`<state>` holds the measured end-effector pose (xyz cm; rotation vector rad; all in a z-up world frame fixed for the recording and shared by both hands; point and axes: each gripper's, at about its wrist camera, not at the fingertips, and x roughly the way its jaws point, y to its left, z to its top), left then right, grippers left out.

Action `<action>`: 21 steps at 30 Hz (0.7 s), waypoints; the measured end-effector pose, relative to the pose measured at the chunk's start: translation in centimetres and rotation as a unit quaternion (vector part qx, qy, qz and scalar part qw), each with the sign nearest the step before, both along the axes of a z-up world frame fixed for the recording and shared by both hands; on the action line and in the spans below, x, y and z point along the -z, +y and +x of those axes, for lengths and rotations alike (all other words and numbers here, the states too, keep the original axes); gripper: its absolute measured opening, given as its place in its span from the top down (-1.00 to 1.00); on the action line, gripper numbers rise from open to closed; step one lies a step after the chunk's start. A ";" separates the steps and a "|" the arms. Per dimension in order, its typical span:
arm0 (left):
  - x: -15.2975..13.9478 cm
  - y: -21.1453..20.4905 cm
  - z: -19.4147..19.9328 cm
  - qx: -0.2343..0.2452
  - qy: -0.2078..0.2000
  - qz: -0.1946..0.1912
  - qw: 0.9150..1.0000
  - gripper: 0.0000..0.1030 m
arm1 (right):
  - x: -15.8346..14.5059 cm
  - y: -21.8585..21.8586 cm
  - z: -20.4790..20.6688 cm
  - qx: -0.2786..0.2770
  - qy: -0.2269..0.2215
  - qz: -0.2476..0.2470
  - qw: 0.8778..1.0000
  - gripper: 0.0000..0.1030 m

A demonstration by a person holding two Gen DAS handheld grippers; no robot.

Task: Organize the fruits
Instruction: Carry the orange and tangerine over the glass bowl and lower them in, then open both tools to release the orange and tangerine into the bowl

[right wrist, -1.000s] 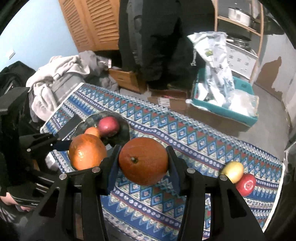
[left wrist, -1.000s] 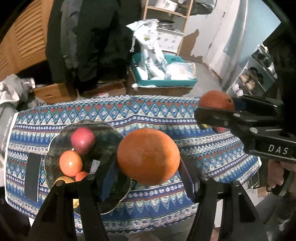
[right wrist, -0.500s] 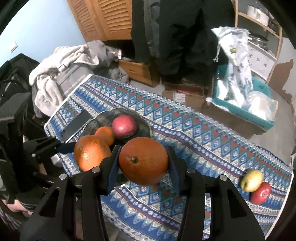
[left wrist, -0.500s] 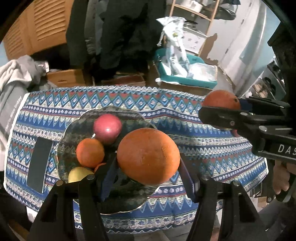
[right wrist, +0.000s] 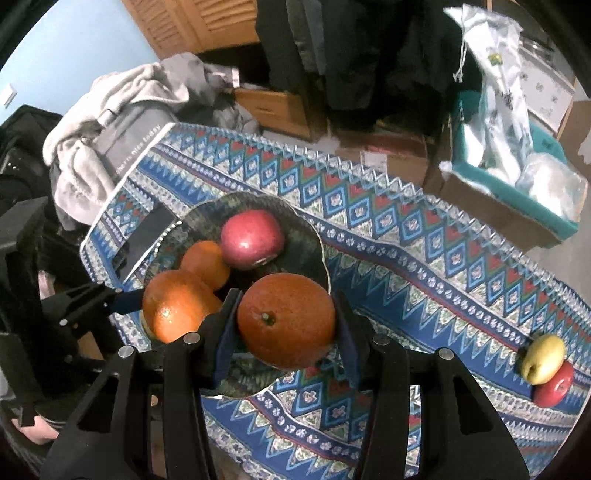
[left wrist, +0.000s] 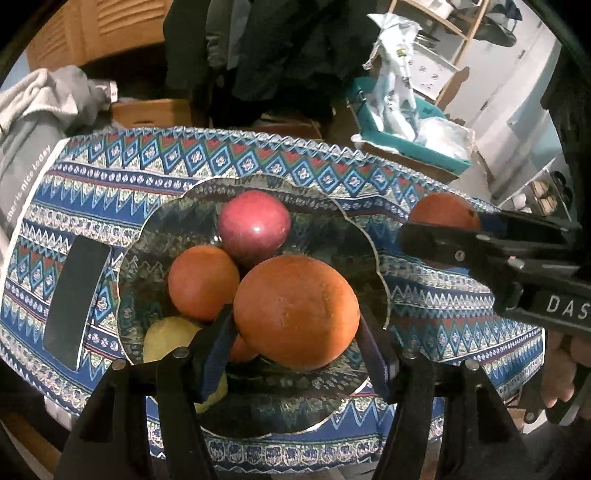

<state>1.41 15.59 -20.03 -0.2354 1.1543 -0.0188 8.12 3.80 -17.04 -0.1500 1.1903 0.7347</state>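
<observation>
Blue zigzag-patterned tablecloth [right wrist: 424,258], dark scalloped glass plate [left wrist: 332,210] on it. My left gripper [left wrist: 295,332] is clamped on a big round orange [left wrist: 295,312] over the plate; my right gripper [right wrist: 284,321] grips a stem-dimpled orange [right wrist: 286,321] at the plate's rim. Step: delivering both. Next, I'd lower and release into free space beside the red apple [left wrist: 255,227].

The left gripper [left wrist: 295,332] is matt black plastic with small silvery metal pins, and its orange [left wrist: 295,314] has a dull, pitted peel. The other orange [right wrist: 286,325], in the right gripper [right wrist: 286,330], looks just as rough. The red apple [left wrist: 254,223] is smooth and glossy. The bowl [left wrist: 369,240] is clear, shiny glass. A patterned woven tablecloth [left wrist: 443,314] covers the worktop. A flat black phone [left wrist: 75,295] lies matt. Behind stand slatted wooden doors [right wrist: 207,22] and a crinkled plastic bag [right wrist: 498,74].
</observation>
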 end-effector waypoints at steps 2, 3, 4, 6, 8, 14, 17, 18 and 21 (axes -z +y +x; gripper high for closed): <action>0.6 0.1 0.3 -0.004 0.005 0.000 1.000 -0.27 | 0.8 0.3 0.2 -0.001 0.007 -0.005 1.000 0.07; 0.9 0.1 0.3 -0.005 0.007 -0.001 1.000 -0.27 | 1.2 0.5 0.3 -0.001 0.011 -0.006 1.000 0.07; 1.2 0.2 0.4 -0.006 0.010 -0.004 1.000 -0.27 | 1.6 0.7 0.4 -0.002 0.015 -0.008 1.000 0.07; 1.9 0.3 0.5 -0.007 0.017 -0.014 1.000 -0.27 | 2.1 1.0 0.4 -0.005 0.019 -0.011 1.000 0.07; 2.5 0.4 0.6 -0.008 0.027 -0.022 0.999 -0.27 | 2.6 1.4 0.4 -0.009 0.022 -0.014 1.000 0.07; 4.3 0.6 1.1 -0.018 0.054 -0.027 0.998 -0.27 | 3.5 2.2 0.4 -0.017 0.027 -0.019 0.999 0.07; 4.0 0.8 1.0 -0.019 0.044 -0.041 0.998 -0.30 | 3.8 2.5 0.3 -0.020 0.033 -0.018 0.999 0.07; 3.7 0.8 0.9 -0.020 0.043 -0.037 0.998 -0.40 | 4.0 2.6 0.3 -0.022 0.036 -0.017 0.999 0.07; 3.3 0.8 0.5 -0.026 0.041 -0.026 0.998 -0.55 | 4.2 3.1 0.3 -0.022 0.041 -0.016 0.999 0.07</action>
